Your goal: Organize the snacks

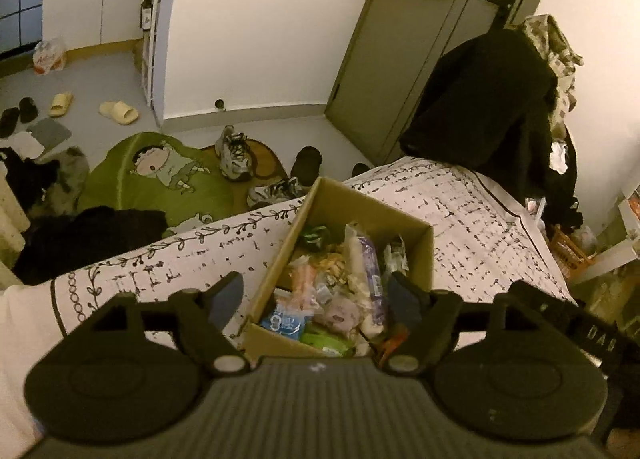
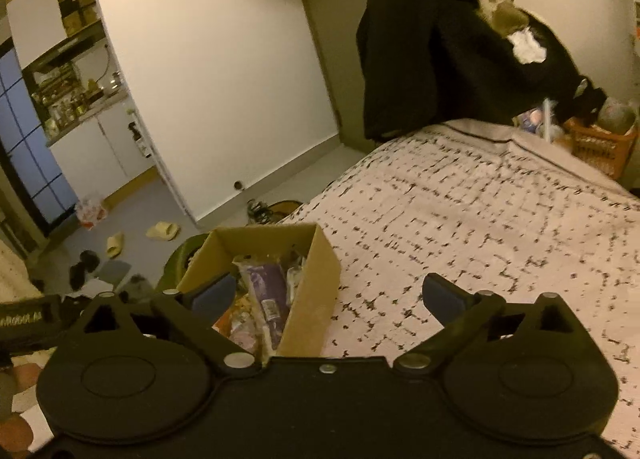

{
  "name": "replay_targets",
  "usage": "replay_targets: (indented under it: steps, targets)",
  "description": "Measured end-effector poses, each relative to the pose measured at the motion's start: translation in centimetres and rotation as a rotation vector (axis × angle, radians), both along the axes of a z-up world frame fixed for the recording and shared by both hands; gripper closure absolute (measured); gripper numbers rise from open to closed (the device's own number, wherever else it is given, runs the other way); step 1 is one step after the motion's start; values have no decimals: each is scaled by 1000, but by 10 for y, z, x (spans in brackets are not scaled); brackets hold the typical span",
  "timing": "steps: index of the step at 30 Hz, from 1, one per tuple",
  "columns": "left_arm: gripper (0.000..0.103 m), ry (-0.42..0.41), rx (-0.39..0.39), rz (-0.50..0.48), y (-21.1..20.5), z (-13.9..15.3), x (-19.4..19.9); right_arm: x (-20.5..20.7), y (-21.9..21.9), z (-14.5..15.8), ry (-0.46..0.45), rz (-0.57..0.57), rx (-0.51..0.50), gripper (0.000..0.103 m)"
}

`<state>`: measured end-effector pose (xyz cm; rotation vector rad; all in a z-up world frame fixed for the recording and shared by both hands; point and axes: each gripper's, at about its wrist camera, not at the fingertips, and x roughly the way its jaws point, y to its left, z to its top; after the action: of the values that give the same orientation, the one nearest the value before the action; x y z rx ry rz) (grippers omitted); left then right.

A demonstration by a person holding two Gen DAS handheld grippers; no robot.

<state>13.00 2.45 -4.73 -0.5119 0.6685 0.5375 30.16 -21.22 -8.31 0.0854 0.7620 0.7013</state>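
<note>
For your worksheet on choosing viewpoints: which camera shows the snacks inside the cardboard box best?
The left wrist view: it looks down into the box, showing many snacks. The right wrist view shows the box sideways, with only a few wrappers visible.

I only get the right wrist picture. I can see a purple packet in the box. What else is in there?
Observer: A blue packet lies at the near end of the box.
Child: Is the other hand-held gripper holding a snack?
Observer: No. The left hand-held gripper is open over the box, with nothing gripped.
Child: What's that green thing on the floor?
Observer: A green mat with a cartoon figure printed on it.
</note>
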Motion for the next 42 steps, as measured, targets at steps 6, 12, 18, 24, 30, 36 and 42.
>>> replay_targets:
  steps: [6, 12, 18, 24, 30, 36, 42]
  targets:
    - [19, -31, 19, -40, -6, 9, -16, -15, -7, 8, -4, -17, 23, 0]
    - [11, -53, 43, -70, -15, 17, -28, -39, -11, 15, -35, 4, 17, 0]
    - [0, -69, 92, -104, -23, 20, -46, -54, -4, 21, -75, 39, -34, 0]
    - [0, -82, 120, -97, -21, 23, -63, -69, -5, 24, -89, 49, -34, 0]
    - [0, -113, 171, -88, -24, 30, -84, -88, -3, 18, -90, 72, -54, 0]
    - [0, -98, 172, -121, -34, 27, -102, -113, 0, 21, -138, 143, -74, 0]
    - [0, -95, 196, -123, -47, 24, -118, -128, 2, 23, -139, 167, -97, 0]
